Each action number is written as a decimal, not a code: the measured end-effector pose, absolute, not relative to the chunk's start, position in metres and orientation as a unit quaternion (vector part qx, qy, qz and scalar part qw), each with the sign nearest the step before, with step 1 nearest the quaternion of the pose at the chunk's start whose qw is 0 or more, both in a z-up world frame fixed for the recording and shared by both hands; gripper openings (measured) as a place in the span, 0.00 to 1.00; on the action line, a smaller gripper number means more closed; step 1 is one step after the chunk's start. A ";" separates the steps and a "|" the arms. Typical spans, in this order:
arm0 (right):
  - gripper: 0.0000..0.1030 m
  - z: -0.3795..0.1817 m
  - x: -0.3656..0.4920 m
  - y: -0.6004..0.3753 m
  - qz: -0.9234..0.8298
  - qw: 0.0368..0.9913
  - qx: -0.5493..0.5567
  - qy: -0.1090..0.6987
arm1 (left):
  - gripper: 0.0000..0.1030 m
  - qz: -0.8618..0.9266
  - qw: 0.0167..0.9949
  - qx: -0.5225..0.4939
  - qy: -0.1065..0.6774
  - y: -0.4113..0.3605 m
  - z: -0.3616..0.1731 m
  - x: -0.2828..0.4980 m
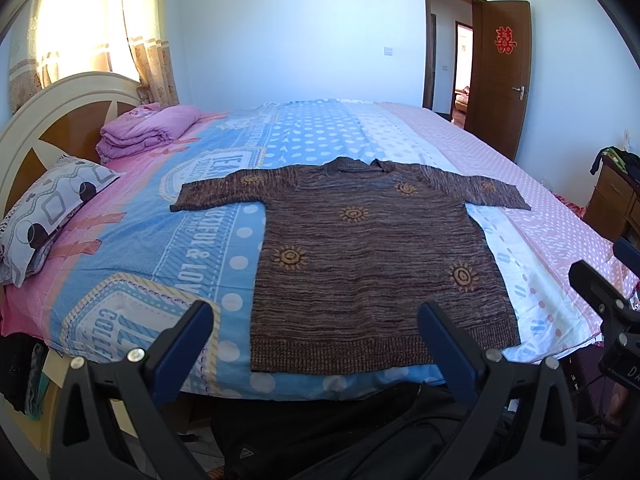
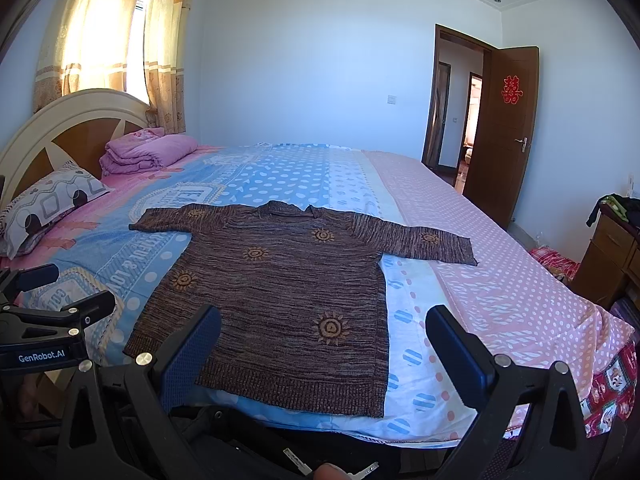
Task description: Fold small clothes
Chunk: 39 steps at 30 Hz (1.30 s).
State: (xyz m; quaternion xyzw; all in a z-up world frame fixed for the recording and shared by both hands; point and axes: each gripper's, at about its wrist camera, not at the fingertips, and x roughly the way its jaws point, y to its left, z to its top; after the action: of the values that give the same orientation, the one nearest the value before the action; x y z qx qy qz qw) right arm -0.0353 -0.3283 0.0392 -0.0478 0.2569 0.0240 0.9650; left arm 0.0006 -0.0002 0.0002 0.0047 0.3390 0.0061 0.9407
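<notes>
while jaws gape, sweater point(image 1: 372, 264) lies beyond.

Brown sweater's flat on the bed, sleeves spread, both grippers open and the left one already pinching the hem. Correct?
Not quite. The left gripper is not pinching anything: in the left wrist view its fingers stand wide apart, short of the bed's near edge, off the hem. The rest holds: the brown sweater lies flat on the bed with sleeves spread, and the right gripper is open too.

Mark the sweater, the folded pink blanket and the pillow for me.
sweater point(image 1: 360, 264), left wrist view, middle of the body.
folded pink blanket point(image 1: 148, 132), left wrist view, top fold.
pillow point(image 2: 52, 204), right wrist view, patterned face.
</notes>
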 end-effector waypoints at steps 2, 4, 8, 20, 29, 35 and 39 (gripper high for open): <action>0.99 0.038 -0.034 -0.328 0.025 0.964 -0.048 0.259 | 1.00 0.006 0.941 0.005 0.339 -0.001 0.000 0.001; 0.99 0.038 -0.035 -0.328 0.025 0.964 -0.047 0.260 | 1.00 0.005 0.941 0.007 0.340 -0.002 0.001 0.002; 0.99 0.037 -0.034 -0.328 0.026 0.964 -0.047 0.260 | 1.00 0.005 0.941 0.007 0.340 -0.002 0.001 0.002; 0.99 0.034 -0.032 -0.327 0.029 0.963 -0.047 0.265 | 1.00 0.004 0.940 0.008 0.340 -0.004 0.000 0.003; 0.99 0.028 -0.028 -0.327 0.035 0.959 -0.044 0.277 | 1.00 -0.001 0.939 0.012 0.343 -0.005 -0.004 0.003; 0.99 0.023 -0.023 -0.326 0.047 0.955 -0.043 0.289 | 1.00 -0.010 0.936 0.013 0.353 -0.004 -0.009 0.009; 0.99 0.019 -0.016 -0.331 0.051 0.952 -0.033 0.299 | 1.00 -0.029 0.930 0.011 0.366 -0.003 -0.015 0.019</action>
State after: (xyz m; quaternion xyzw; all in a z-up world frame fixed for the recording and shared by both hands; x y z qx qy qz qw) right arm -0.0164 -0.3310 0.0187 -0.0329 0.2988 0.0508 0.9524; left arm 0.0187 -0.0034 -0.0146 0.0106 0.3660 -0.0295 0.9301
